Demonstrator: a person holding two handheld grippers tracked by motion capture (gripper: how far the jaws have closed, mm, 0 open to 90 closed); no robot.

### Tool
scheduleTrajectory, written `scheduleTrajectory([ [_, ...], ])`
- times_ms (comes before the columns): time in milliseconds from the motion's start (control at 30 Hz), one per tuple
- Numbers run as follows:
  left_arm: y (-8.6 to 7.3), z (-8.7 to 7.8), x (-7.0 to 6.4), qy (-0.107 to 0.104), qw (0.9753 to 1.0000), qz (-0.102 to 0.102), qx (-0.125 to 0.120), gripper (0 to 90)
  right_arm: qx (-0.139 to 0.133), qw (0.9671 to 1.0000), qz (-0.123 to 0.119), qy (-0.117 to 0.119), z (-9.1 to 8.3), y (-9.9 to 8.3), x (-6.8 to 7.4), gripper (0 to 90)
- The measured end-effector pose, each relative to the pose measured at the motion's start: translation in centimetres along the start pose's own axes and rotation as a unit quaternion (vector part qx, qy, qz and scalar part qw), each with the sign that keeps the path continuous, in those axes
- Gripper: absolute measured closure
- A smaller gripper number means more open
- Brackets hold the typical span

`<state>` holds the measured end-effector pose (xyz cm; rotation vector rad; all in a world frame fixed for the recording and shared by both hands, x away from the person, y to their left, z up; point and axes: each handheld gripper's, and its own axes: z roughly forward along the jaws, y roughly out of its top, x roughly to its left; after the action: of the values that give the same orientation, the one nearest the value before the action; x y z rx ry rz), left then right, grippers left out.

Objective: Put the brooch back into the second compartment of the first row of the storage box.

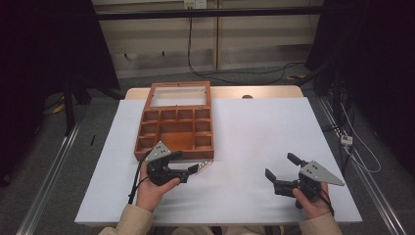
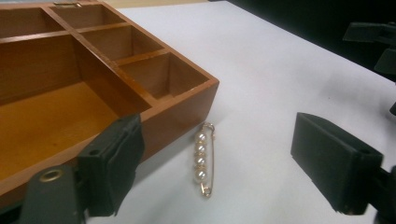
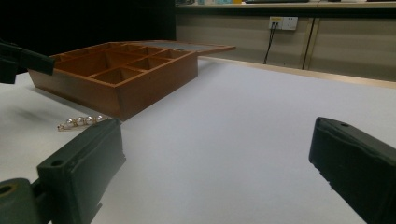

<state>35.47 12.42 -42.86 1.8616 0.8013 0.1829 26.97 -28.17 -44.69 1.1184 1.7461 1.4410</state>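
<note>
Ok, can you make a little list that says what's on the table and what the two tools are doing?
box: wooden box with small compartments, lid flat open behind, nothing visible inside
pin: gold pin with four pearls, lying on the white table just beside the box's front corner
left tool: left tool open, pin between its jaws, not touching it
right tool: right tool open, holding nothing, off to the right
</note>
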Motion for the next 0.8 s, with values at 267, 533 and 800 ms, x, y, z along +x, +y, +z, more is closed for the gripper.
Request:
scheduleTrajectory([
  [267,0.0,1.8,-0.2,-0.002,0.9994,0.006,0.034,30.3,-0.002,1.0000,-0.003,-0.002,-0.1,0.1,0.0,2.6],
  [533,-0.3,3.4,-0.5,0.009,0.9959,0.021,0.087,44.2,-0.003,1.0000,-0.003,-0.001,-0.1,0.3,0.1,2.6],
  [800,-0.4,5.0,-0.4,0.024,0.9925,0.031,0.115,54.8,-0.005,0.9999,-0.010,0.002,0.0,0.6,0.4,2.6],
])
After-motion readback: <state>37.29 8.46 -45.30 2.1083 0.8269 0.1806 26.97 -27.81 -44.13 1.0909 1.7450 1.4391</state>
